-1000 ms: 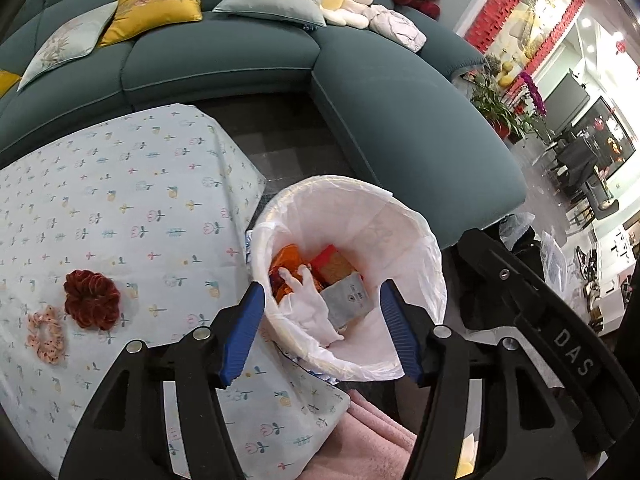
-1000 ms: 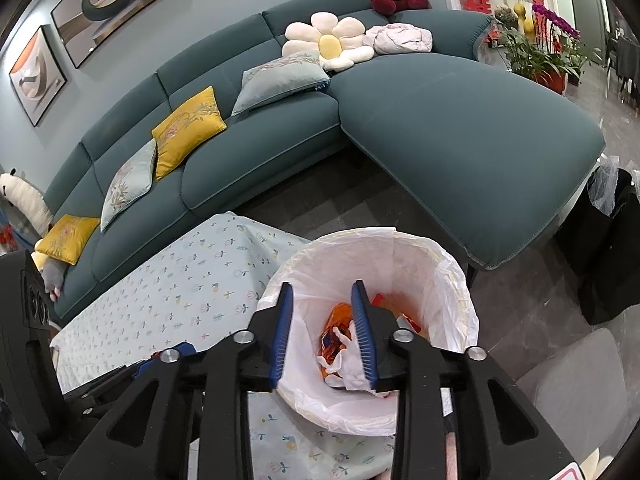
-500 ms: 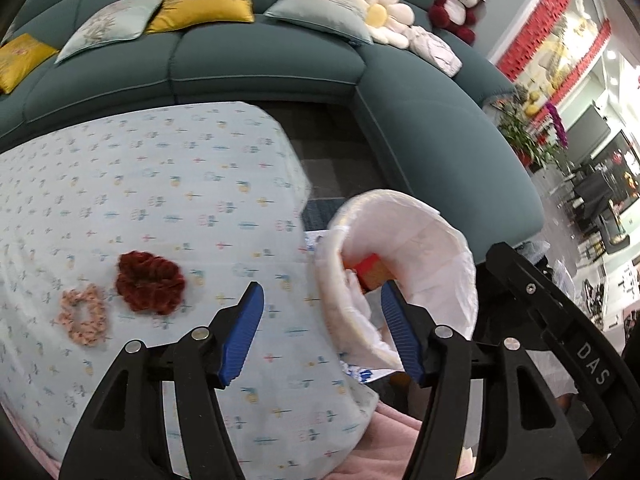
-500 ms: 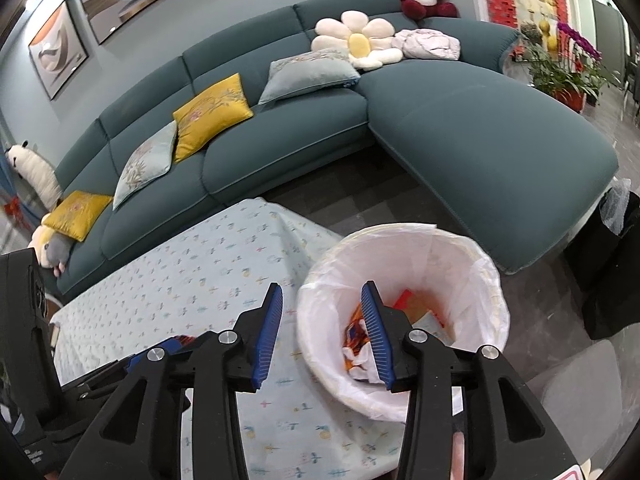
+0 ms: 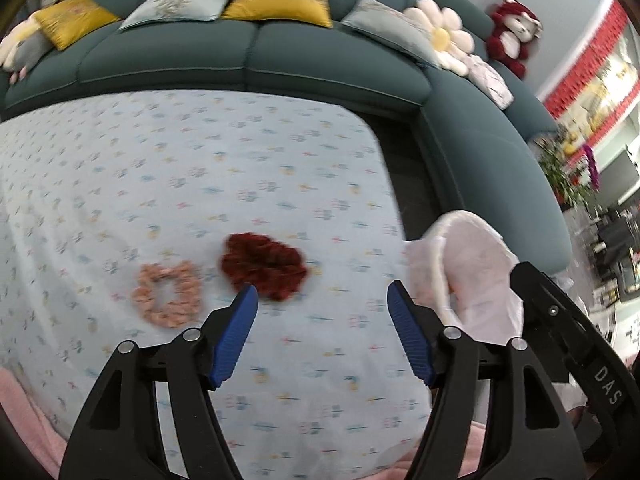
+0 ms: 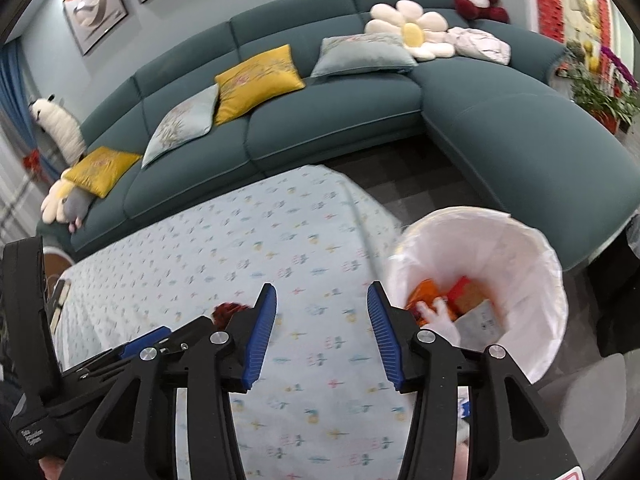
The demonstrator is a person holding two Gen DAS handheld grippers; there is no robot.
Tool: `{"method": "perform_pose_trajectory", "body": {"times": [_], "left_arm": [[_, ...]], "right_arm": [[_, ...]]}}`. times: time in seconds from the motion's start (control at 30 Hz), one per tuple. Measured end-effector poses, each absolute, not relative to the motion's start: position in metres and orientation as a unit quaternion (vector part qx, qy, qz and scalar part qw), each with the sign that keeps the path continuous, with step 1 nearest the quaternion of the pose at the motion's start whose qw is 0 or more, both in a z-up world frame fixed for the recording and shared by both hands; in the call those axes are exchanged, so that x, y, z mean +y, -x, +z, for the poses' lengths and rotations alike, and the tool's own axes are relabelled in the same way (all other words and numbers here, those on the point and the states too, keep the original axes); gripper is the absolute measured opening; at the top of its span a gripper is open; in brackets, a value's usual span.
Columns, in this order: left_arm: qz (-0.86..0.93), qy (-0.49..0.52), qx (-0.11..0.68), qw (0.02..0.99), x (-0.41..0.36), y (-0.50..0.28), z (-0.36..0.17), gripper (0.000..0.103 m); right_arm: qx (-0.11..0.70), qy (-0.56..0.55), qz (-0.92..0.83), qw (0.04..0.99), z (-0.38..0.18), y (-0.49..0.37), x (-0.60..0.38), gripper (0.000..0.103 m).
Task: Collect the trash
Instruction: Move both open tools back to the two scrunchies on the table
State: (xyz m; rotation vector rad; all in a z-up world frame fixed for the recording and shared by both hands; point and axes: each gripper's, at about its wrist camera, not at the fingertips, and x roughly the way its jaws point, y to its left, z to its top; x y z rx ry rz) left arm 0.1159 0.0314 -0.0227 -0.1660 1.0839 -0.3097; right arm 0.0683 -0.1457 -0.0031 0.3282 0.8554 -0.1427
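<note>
A bin lined with a white bag (image 6: 520, 248) stands at the table's right end and holds orange, red and white trash (image 6: 452, 308); it also shows in the left wrist view (image 5: 476, 256). A dark red scrunchie (image 5: 262, 266) and a pink scrunchie (image 5: 166, 294) lie on the flowered tablecloth (image 5: 200, 168). My left gripper (image 5: 322, 298) is open and empty, just this side of the red scrunchie. My right gripper (image 6: 322, 300) is open and empty over the cloth, left of the bin. The red scrunchie (image 6: 226, 312) peeks out behind its left finger.
A teal corner sofa (image 6: 320, 120) with yellow and grey cushions wraps around the far and right sides. A dark floor gap (image 6: 400, 168) separates it from the table. Potted plants (image 6: 600, 96) stand far right. A pink cloth (image 5: 24, 412) lies along the near table edge.
Both grippers swung left, away from above the bin to over the tablecloth. The right gripper's jaws opened wider. The scrunchies now sit near the centre of the left wrist view.
</note>
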Motion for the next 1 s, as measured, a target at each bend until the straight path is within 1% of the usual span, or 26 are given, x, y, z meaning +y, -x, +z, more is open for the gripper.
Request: {"method": "perform_pose_trajectory", "body": {"times": [0.23,0.57,0.7,1.0], "left_arm": [[-0.101,0.098,0.53,0.836,0.091,-0.121,-0.045,0.066],[-0.054,0.117,0.559,0.819,0.154,-0.13,-0.088,0.066],[-0.037,0.121,0.574,0.809,0.169,-0.137,-0.106,0.07],[-0.03,0.107,0.593,0.798,0.169,-0.157,-0.13,0.07]], "right_arm": [[0.432,-0.144,-0.051,0.889,-0.017,-0.083,-0.101,0.05],[0.467,-0.134,-0.038,0.873,-0.05,-0.109,-0.057,0.05],[0.487,-0.139,-0.04,0.861,-0.072,-0.119,-0.048,0.05],[0.521,-0.155,-0.059,0.838,-0.114,-0.144,-0.046,0.05]]}}
